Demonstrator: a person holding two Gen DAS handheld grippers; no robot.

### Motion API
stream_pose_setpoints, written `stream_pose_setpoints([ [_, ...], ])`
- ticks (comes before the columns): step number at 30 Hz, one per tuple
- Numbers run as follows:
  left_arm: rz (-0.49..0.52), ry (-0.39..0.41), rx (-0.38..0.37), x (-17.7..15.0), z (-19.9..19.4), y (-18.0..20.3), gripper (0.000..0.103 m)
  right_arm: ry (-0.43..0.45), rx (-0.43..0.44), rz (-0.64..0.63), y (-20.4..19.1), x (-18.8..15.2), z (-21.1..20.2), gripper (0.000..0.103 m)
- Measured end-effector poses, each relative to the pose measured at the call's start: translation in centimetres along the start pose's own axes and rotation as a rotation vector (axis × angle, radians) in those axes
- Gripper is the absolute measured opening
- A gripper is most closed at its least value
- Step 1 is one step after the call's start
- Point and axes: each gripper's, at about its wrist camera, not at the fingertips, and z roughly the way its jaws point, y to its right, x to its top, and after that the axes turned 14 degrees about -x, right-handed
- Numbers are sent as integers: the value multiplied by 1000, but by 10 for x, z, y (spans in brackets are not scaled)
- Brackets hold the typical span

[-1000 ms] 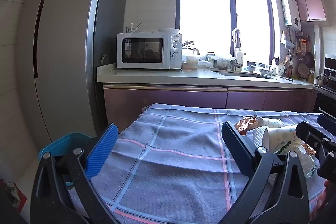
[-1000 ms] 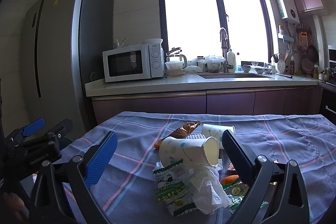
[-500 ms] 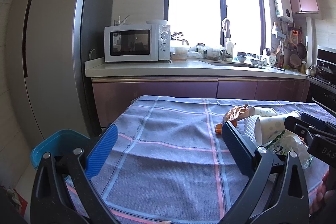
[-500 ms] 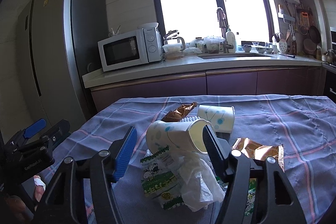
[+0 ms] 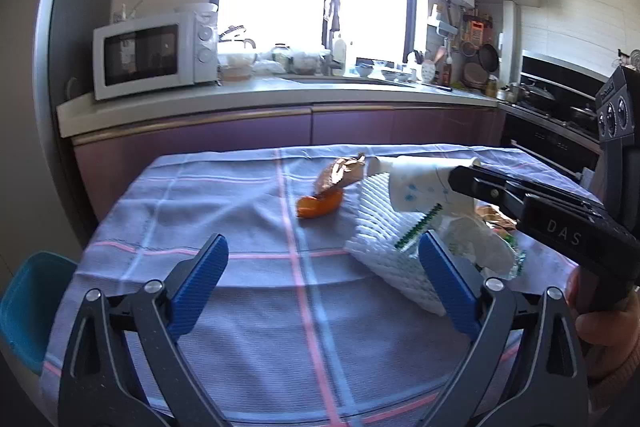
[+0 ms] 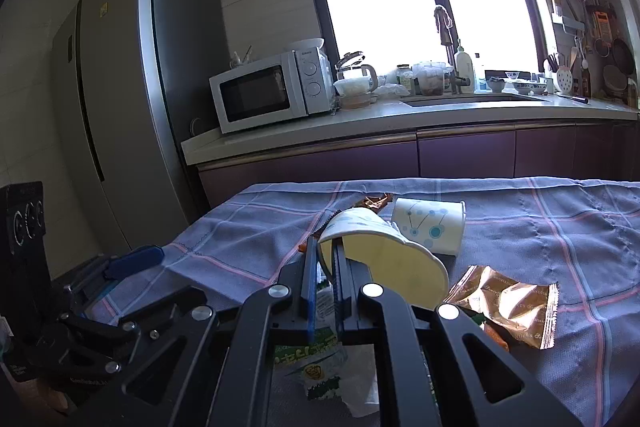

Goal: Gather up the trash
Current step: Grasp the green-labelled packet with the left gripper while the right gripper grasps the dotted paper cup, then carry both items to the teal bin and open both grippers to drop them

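**Inspector A:** Right gripper (image 6: 324,259), state?

**Inspector B:** Its jaws have just been closing and now stand together, pinching the wall of a paper cup (image 6: 376,251) at the rim. One finger is inside the mouth, the other outside. The cup lies on its side, mouth toward the camera, and is squashed out of round.

**Inspector A:** Left gripper (image 5: 324,283)?

**Inspector B:** Jaws wide apart, after narrowing a little, with nothing between them. It hangs over the checked cloth (image 5: 224,227) on the counter. Its right-hand blue pad (image 5: 448,287) is just beside a white ribbed foam sleeve (image 5: 384,239); I cannot tell whether they touch.

**Inspector A:** Where is the rest of the trash?

**Inspector B:** All on the cloth, near the middle. A second paper cup (image 6: 430,229), with blue dots, lies on its side just behind the pinched one. A gold foil wrapper (image 6: 508,307) lies flat to the right of the cups. A green-and-white printed packet (image 6: 316,359) and crumpled white tissue (image 5: 480,243) sit under and beside the right gripper. From the left wrist view, an orange peel (image 5: 318,205) lies beside the foam sleeve, with a brown crumpled wrapper (image 5: 340,173) touching it at the far side.

**Inspector A:** Any receptacle?

**Inspector B:** A blue bin (image 5: 28,307) shows below the counter's left edge, well apart from the trash. A hand (image 5: 604,331) grips the right gripper's handle.
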Motion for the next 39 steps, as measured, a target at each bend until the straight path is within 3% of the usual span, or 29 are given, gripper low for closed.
stream_pose_setpoints([
  [4, -57, -79, -173, -1, 25, 2, 83, 8, 13, 26, 10, 3, -1, 5],
  [9, -128, -174, -295, -6, 60, 3, 70, 8, 22, 56, 21, 6, -1, 5],
  [14, -185, -246, -364, -14, 87, 4, 46, 9, 20, 70, 28, 6, 0, 5],
  [16, -204, -261, -383, -16, 92, 3, 29, 5, 27, 76, 31, 7, 1, 5],
  [22, -246, -241, -420, -16, 88, -5, 3, 19, 46, 81, 33, 14, -2, 5],
  [31, -242, -177, -424, -6, 52, -14, 1, 51, 84, 64, 20, 29, -9, 5],
  [39, -249, -103, -320, 0, 3, -46, 1, 45, 206, 17, -19, 39, -9, 5],
])
